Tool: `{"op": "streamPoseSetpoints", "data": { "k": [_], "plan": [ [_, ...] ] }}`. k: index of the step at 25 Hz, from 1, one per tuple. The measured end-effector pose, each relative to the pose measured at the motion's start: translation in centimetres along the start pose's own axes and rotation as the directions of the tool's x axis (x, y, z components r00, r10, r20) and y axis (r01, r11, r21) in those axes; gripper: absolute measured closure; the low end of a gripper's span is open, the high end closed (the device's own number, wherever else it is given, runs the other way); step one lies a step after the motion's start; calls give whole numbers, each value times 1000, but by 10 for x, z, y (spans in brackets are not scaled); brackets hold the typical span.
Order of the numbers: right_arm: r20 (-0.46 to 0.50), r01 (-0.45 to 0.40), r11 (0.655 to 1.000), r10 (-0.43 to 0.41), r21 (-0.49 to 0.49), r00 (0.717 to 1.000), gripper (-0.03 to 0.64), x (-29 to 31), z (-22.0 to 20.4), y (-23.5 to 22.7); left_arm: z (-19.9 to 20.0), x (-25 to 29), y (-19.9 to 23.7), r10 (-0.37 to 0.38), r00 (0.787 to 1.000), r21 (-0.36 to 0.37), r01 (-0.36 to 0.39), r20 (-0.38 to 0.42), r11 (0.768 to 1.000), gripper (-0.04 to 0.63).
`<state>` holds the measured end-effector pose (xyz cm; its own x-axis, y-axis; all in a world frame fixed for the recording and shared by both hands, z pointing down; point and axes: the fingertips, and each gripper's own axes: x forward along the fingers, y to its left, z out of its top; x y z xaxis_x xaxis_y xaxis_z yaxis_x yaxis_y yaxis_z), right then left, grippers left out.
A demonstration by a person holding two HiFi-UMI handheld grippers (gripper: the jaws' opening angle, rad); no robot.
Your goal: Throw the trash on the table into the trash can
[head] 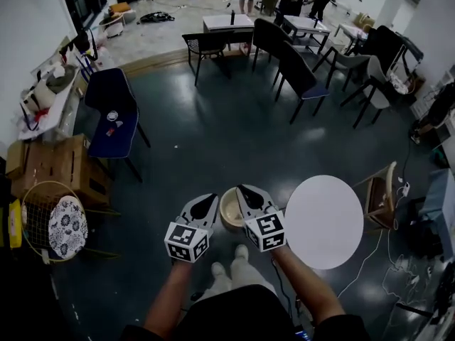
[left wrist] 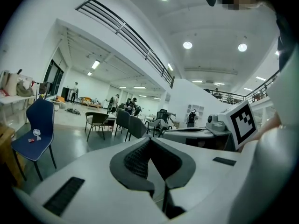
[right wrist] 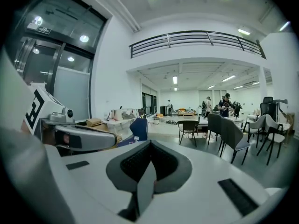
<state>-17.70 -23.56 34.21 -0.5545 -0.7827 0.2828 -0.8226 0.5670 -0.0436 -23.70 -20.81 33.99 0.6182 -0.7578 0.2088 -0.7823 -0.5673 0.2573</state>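
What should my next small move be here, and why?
Probably open the right gripper and swing it to the round white table: it and the left gripper are shut, holding nothing, near the cream trash can. No trash shows on the tabletop from here.

trash can [head: 223, 217]: part hidden; items [head: 112, 116] on blue chair [head: 106, 89]: too small to tell

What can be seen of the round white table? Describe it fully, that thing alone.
The round white table has a plain, smooth top, seen from above and level, with nothing visible on it. Its base is hidden under the top. It stands on the dark floor, at the head view's lower right. A wooden chair stands close at its right; a beige trash can sits left.
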Motion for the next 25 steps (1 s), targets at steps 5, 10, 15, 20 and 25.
{"op": "streamPoseSetpoints", "data": {
  "k": [5,10,15,20,25],
  "plan": [
    [48,-2,1000,3,-7,999,597,-11,30,10,24,-12,-7,-3,1000,20,3,30,1000,584],
    [72,-7,999,9,-33,997,597,-18,51,11,44,-12,-15,8,998,48,-12,68,999,584],
    [89,-1,999,5,-46,996,597,-38,62,3,60,-6,-40,-22,995,68,16,95,998,584],
    [99,-4,998,10,-58,995,597,-74,60,-3,63,-8,-73,-12,994,92,2,111,996,584],
    [127,-4,999,10,-46,992,597,-123,61,-6,57,-21,-113,4,994,88,-14,110,996,584]
  ]
}}
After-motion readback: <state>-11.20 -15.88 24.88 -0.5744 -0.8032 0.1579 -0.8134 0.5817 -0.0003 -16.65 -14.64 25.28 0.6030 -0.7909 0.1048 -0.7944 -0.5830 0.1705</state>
